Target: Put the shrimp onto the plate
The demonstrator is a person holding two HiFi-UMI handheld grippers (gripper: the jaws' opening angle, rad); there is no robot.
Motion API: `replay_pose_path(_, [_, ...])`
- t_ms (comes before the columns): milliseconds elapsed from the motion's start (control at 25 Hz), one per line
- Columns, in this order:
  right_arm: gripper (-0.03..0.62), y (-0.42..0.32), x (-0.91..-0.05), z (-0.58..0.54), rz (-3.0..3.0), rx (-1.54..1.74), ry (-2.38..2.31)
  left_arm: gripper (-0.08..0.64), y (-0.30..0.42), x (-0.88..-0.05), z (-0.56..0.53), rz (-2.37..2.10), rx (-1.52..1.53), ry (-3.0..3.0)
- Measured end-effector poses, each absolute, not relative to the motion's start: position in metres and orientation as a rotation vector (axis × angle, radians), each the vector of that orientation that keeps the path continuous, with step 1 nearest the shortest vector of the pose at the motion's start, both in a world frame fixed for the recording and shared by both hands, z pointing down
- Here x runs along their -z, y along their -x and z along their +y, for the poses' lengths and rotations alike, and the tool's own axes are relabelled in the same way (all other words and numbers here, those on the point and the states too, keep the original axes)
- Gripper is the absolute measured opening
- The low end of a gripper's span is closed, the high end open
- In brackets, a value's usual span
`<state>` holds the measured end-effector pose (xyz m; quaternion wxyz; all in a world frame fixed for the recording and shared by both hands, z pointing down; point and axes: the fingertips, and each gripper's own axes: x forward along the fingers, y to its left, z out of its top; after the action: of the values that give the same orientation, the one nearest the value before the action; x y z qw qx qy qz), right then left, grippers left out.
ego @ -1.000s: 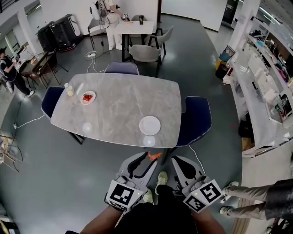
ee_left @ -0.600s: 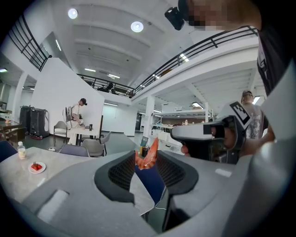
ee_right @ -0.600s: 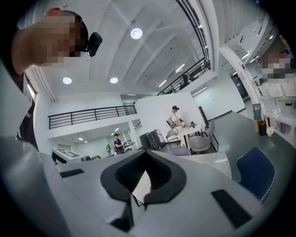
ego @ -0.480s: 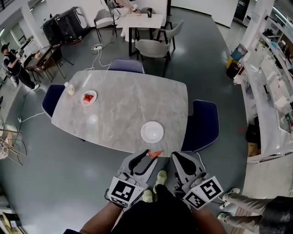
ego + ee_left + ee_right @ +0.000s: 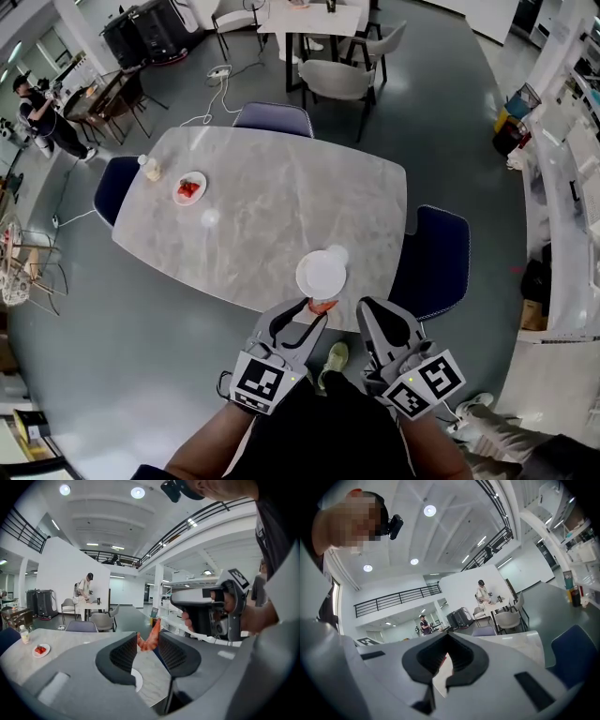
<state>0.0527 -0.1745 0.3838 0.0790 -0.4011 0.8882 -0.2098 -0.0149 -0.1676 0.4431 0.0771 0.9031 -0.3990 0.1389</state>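
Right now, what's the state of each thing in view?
left gripper, shut on the shrimp, not yet over the plate
right gripper, shut, empty
white plate, empty, near the edge of the marble table
small plate, holding red food
bottle, upright
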Motion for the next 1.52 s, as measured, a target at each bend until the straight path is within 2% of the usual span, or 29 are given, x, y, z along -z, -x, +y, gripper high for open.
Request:
replay_pose_path(680, [0.002,-0.042,-0.474,-0.249,2.619,0.717,1.353,0.135,0.018,-0.576,-0.250,-0.974,-0.654,-2.693])
replay_pose_path(1000, [0.002,-0.046,-0.529,-0.267,2.586,0.765,1.393,0.135,0.018,-0.649,-0.268,-0.920,-0.801,-2.665])
replay_pose_path(1520, [0.002,-0.049,-0.572,-0.285,2.560,0.794,1.418,0.135,0.020,-0.734,-0.283,-0.830,-1.039,-2.589])
